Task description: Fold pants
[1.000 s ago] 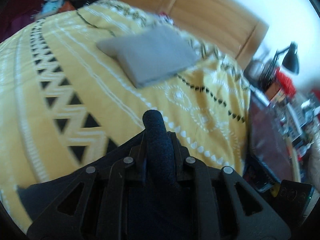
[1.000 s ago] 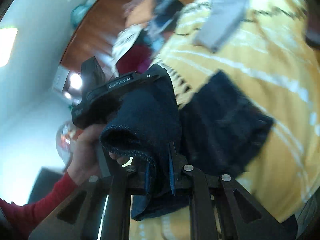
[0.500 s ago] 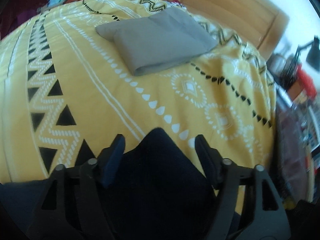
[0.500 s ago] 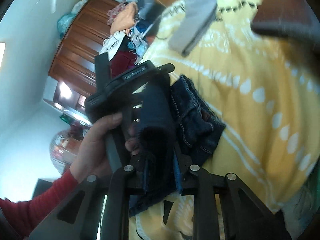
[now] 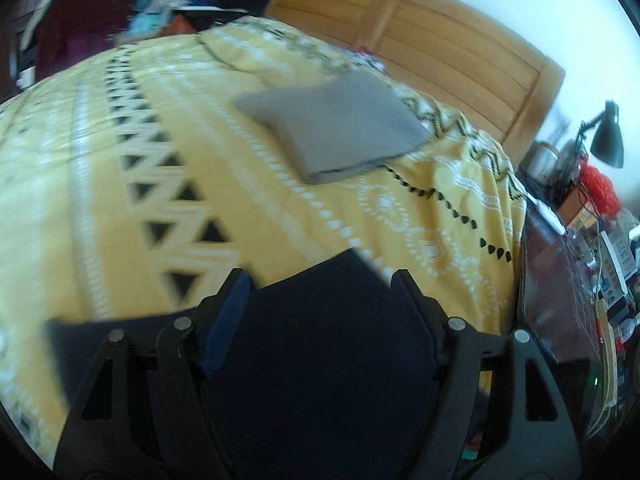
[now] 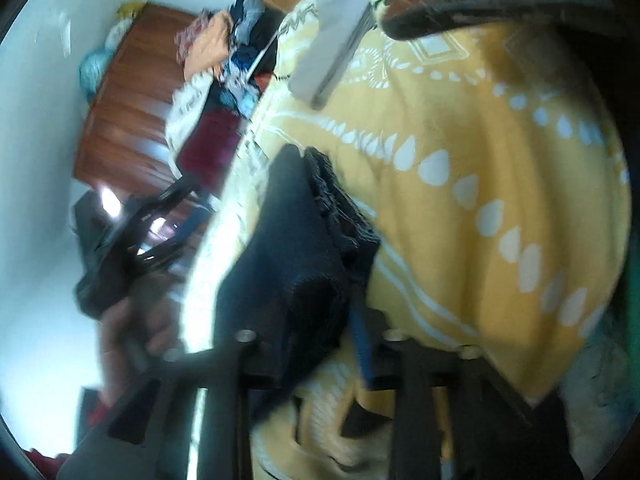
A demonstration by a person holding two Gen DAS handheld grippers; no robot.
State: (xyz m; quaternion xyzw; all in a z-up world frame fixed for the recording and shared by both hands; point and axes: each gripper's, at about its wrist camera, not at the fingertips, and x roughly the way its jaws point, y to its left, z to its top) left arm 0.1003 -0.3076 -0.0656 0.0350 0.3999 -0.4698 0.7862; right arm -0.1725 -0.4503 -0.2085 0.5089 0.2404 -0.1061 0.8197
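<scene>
Dark navy pants (image 5: 320, 344), folded, lie on the yellow patterned bedspread (image 5: 120, 200). In the left wrist view my left gripper (image 5: 318, 280) stands wide open, its fingers on either side of the cloth without pressing it. In the right wrist view the pants (image 6: 296, 240) are a thick folded bundle on the bed's edge, bulging between the fingers of my right gripper (image 6: 308, 308). Its jaws are opening; the blue pad (image 6: 360, 332) shows bare and the other finger is under cloth. A hand holds the left gripper (image 6: 120, 248) to the left, blurred.
A folded grey garment (image 5: 336, 128) lies farther up the bed, before the wooden headboard (image 5: 440, 40). A heap of clothes (image 5: 160, 8) is at the far left. A cluttered bedside table with a black lamp (image 5: 608, 136) stands right of the bed.
The left jaws, shut on the pants a second ago, sprang wide open. The right jaws have spread apart, and the right gripper sank with the bundle onto the bedspread.
</scene>
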